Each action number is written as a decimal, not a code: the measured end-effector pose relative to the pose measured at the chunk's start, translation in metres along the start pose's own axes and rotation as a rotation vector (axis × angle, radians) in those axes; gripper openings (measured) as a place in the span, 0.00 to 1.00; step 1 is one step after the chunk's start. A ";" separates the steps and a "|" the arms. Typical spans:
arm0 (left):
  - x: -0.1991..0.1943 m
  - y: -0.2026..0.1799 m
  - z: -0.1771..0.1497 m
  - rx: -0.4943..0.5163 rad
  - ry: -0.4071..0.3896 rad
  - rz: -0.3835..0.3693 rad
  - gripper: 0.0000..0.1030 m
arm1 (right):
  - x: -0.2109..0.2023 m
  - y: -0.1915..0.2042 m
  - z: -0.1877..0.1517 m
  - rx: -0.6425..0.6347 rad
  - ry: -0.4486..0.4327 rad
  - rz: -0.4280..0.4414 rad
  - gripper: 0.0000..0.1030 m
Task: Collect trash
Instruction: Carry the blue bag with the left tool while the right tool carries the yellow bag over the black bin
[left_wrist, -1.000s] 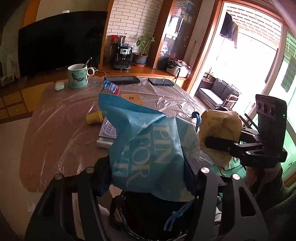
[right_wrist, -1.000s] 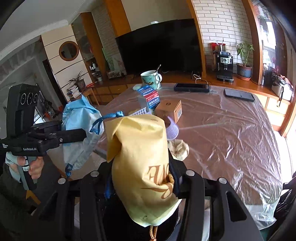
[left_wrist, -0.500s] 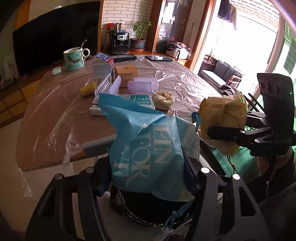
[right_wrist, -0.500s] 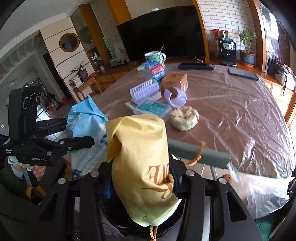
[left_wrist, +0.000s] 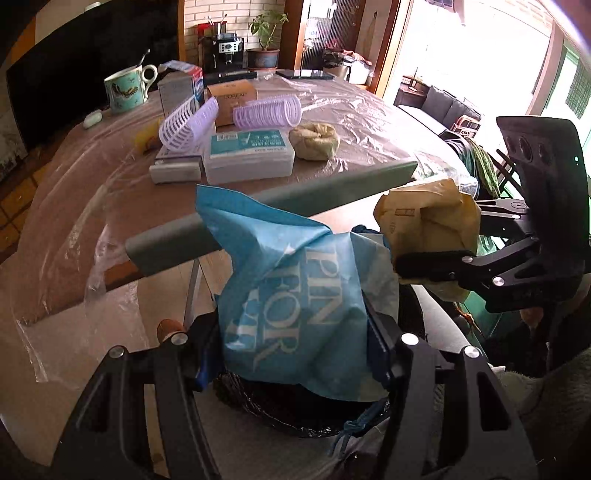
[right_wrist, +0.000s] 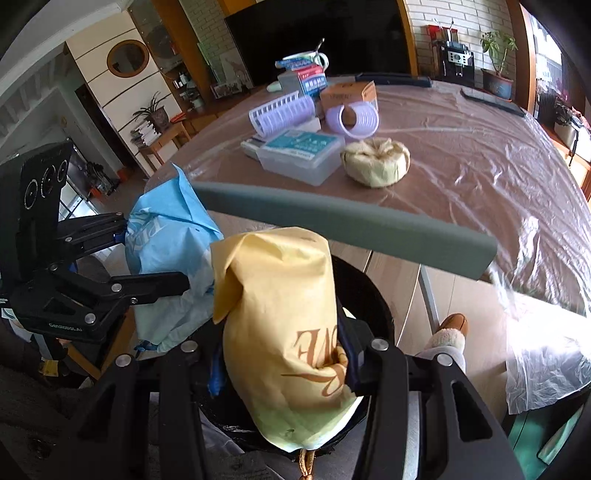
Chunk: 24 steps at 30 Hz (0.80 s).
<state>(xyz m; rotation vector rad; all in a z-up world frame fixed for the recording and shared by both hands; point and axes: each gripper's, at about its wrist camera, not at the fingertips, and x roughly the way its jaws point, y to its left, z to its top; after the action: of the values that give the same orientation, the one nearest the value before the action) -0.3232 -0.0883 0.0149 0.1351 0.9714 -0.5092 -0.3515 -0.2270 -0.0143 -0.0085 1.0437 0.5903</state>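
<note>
My left gripper (left_wrist: 295, 343) is shut on a blue fabric bag (left_wrist: 295, 295) with white lettering. My right gripper (right_wrist: 284, 358) is shut on a yellow bag (right_wrist: 280, 314) with brown lettering. Both bags hang side by side over a black-lined bin (right_wrist: 365, 295) below the table edge. The bin rim also shows under the blue bag in the left wrist view (left_wrist: 280, 417). The yellow bag (left_wrist: 428, 225) and right gripper (left_wrist: 432, 264) appear at right in the left wrist view. The blue bag (right_wrist: 166, 258) and left gripper (right_wrist: 162, 258) appear at left in the right wrist view.
A grey chair back (right_wrist: 332, 225) crosses in front of the plastic-covered table (right_wrist: 480, 155). On the table lie a tan crumpled wad (right_wrist: 376, 162), a clear plastic box (right_wrist: 299, 151), two purple hair rollers (left_wrist: 266, 110), small cartons (left_wrist: 232, 99) and a mug (left_wrist: 125, 88).
Both grippers have dropped lower with their bags, below the table edge. The chair back and the bin have come into view.
</note>
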 end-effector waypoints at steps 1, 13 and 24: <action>0.003 0.001 -0.001 0.002 0.008 0.001 0.61 | 0.003 -0.001 -0.001 0.002 0.008 -0.001 0.45; 0.037 0.002 -0.014 0.019 0.089 0.015 0.61 | 0.036 -0.011 -0.017 0.042 0.099 -0.022 0.45; 0.064 0.004 -0.021 0.049 0.140 0.017 0.61 | 0.063 -0.024 -0.021 0.078 0.148 -0.041 0.45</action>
<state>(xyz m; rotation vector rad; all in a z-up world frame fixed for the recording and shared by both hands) -0.3077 -0.1007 -0.0494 0.2252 1.0937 -0.5128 -0.3347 -0.2251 -0.0827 -0.0046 1.2071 0.5172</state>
